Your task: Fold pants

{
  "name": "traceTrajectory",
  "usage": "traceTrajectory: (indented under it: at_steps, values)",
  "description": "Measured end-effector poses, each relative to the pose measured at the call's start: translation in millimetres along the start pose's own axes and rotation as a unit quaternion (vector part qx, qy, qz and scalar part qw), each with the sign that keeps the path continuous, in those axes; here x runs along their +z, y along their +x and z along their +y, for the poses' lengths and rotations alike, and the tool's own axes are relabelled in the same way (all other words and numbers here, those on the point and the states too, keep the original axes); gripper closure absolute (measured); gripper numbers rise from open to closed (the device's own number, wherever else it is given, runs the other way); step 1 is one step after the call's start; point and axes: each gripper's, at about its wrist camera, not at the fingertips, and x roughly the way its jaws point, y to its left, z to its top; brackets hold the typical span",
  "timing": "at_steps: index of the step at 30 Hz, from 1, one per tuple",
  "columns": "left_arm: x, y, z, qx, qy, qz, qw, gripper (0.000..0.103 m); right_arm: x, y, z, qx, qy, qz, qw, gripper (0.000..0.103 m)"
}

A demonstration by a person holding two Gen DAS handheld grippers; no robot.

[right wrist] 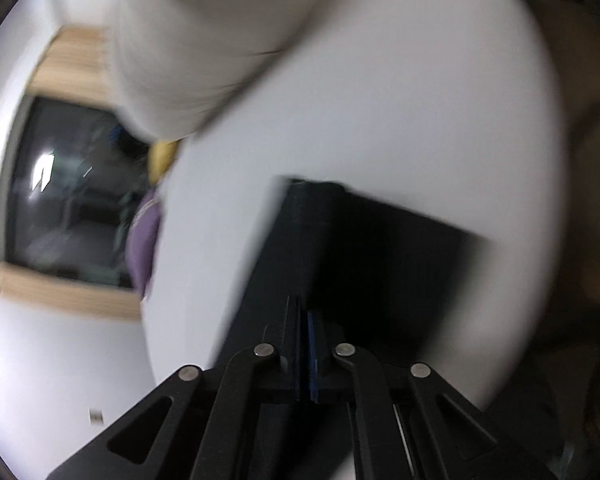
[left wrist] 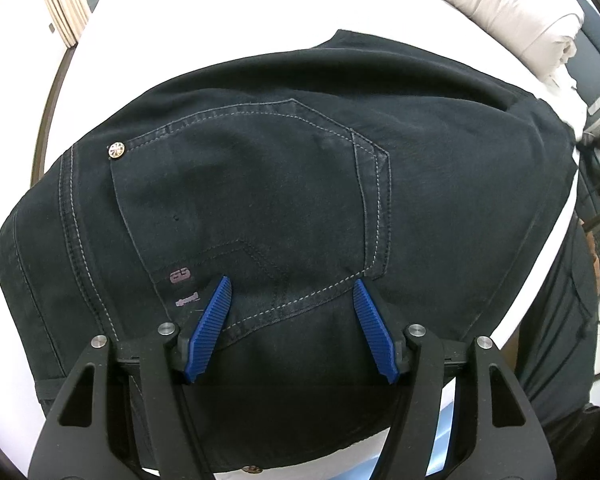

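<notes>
Left wrist view: the pants [left wrist: 284, 184] lay on the white table [left wrist: 220, 12], back pocket [left wrist: 252, 184] up; the left gripper [left wrist: 292, 312] hovered wide, empty.

Right wrist view, blurred: the right gripper [right wrist: 306, 320] was clamped on dark cloth, seemingly mid-fold. Next: lay that edge square.
</notes>
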Motion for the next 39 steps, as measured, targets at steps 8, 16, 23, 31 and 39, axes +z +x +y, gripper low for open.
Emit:
traceTrajectory:
  at_steps: [8, 16, 23, 31, 39]
  values:
    - [1, 0, -2, 0.004, -0.002, 0.002, 1.0000, 0.041, 3, -7, -15, 0.014, 0.010, 0.001, 1.000, 0.085]
    - [1, -2, -4, 0.006, -0.004, -0.001, 1.0000, 0.040, 10, 18, -6, 0.040, 0.010, 0.013, 0.999, 0.085]
    - [-3, -3, 0, 0.003, -0.004, -0.007, 1.0000, 0.040, 6, 4, 8, -0.012, -0.037, 0.013, 0.999, 0.099]
    - [-6, -5, 18, -0.029, -0.026, -0.019, 0.9991, 0.040, 1, -1, 88, -0.068, -0.142, 0.039, 0.987, 0.099]
    - [-5, -8, 36, -0.067, -0.060, -0.024, 0.9957, 0.040, 0, -33, 302, 0.145, -0.283, 0.031, 0.948, 0.099]
